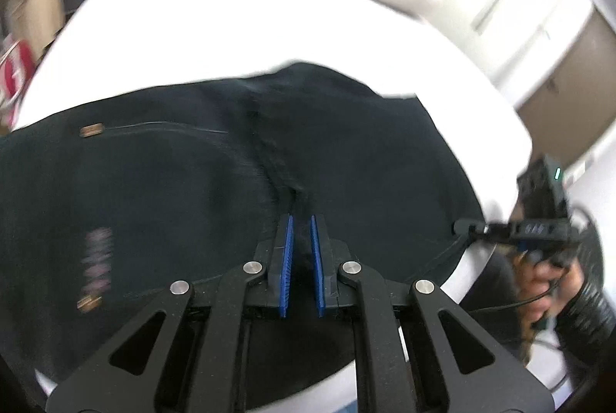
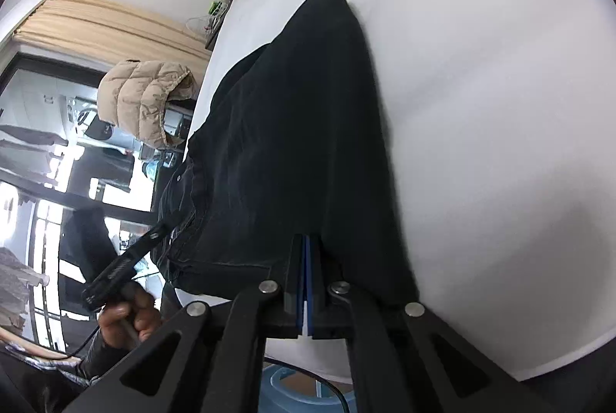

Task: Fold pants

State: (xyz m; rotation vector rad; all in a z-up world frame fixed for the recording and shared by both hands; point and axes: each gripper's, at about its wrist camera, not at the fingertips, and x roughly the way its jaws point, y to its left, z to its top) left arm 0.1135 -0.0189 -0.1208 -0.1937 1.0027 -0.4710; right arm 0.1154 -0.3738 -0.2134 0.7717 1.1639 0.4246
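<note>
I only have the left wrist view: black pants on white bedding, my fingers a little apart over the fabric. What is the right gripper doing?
Observer: The right gripper has its blue pads nearly together at the edge of the pants; whether cloth is pinched between them I cannot tell.
Operator: How do the pants lie from that side?
Observer: They run as one long dark strip away from the gripper across the white bedding, narrowing to a rounded far end.
Operator: Anything beyond the bed?
Observer: A beige puffer jacket shows past the bed's edge, by a window.
Operator: And my left?
Observer: The left gripper looks from there like a dark bar reaching the pants.
</note>
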